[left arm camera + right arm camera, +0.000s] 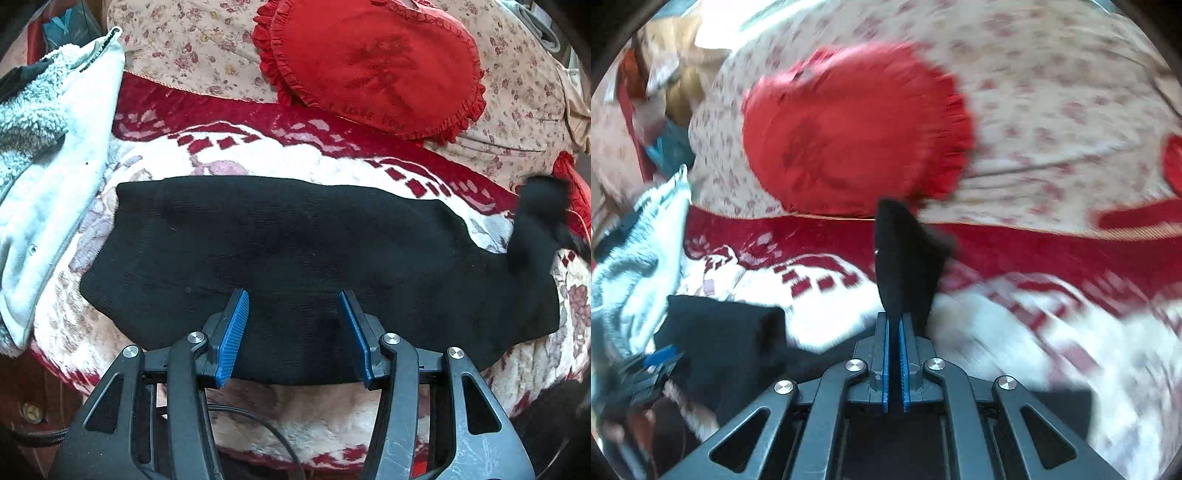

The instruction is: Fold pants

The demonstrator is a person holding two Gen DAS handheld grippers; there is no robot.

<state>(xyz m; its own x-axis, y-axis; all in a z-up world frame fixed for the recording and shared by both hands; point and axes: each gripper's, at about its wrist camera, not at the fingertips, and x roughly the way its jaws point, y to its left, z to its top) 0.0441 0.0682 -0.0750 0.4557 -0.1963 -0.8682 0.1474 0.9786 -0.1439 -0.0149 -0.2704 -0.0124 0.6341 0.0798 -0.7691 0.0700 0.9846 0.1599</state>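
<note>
Motion-blurred red cushion (849, 125) and blanket (1052, 306)

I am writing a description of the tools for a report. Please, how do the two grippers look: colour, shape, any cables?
Both are alike. The left gripper has black angular linkage arms with triangular cut-outs, round silver pivot bolts, and blue ribbed pads on its two fingers. A thin black cable runs beneath it. The right gripper shows the same build; no cable is visible there.

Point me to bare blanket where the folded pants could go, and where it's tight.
Free: the strip of blanket between the pants and the red cushion, and the near edge under the left gripper. Crowded: the left side, where the white jacket lies over the blanket. The right gripper has an end of the pants lifted.
</note>
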